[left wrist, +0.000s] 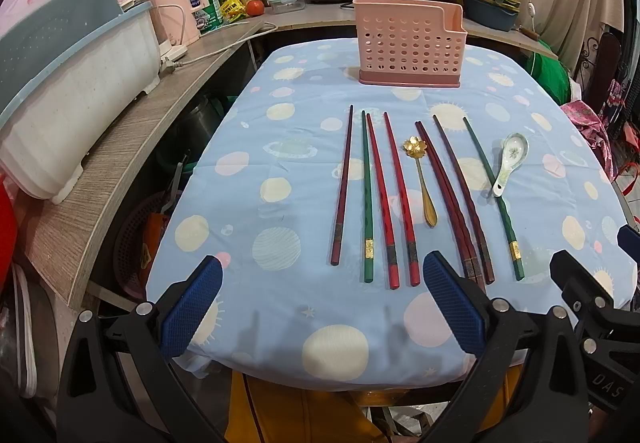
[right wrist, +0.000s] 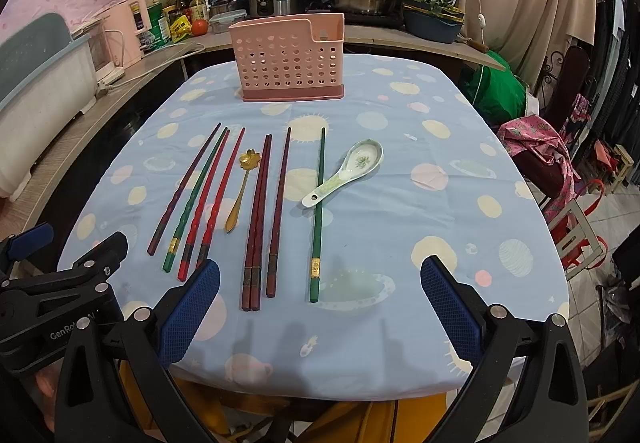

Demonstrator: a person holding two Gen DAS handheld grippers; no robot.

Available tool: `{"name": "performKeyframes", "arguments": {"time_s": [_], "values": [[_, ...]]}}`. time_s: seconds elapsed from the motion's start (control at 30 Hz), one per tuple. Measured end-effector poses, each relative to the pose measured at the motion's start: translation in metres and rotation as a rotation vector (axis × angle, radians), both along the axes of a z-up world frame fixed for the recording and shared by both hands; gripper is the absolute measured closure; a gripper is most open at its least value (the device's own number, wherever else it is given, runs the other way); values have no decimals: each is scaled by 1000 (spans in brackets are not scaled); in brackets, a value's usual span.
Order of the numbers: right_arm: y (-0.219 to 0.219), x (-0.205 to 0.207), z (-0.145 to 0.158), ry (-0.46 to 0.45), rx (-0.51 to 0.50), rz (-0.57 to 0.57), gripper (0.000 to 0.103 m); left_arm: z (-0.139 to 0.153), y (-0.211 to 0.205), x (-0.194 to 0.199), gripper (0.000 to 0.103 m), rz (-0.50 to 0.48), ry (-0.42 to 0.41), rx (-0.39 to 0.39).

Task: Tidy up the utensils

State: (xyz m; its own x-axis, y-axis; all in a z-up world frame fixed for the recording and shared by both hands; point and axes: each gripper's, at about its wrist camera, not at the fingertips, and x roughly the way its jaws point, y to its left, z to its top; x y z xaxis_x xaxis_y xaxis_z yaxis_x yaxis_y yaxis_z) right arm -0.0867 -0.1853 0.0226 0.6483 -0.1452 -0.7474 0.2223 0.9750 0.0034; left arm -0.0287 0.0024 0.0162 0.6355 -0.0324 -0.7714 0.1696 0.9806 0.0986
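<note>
At near table edge: left gripper [left wrist: 322, 303] wide open, empty, pads above cloth [left wrist: 280, 203] just short of chopstick ends. Right gripper [right wrist: 320, 303] likewise wide open, empty, beside it on right. Chopsticks [left wrist: 370, 199] lie in row mid-table, gold spoon [left wrist: 420, 179] among them, ceramic spoon [right wrist: 344, 171] touching rightmost green stick. Pink holder [left wrist: 408, 43] upright at far edge. Open cloth left and right of row.
</note>
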Motion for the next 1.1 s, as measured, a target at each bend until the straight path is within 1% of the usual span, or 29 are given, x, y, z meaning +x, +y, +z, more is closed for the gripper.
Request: {"name": "performKeyframes", "arguments": {"time_s": [0.83,1.1], "values": [[-1,0,0,1,2,-3,7,0,0,0,7,-1,4,-4],[3,-1,-1,4,11,-7,7,-4,-6,2,7,-7,14,-13]]}}
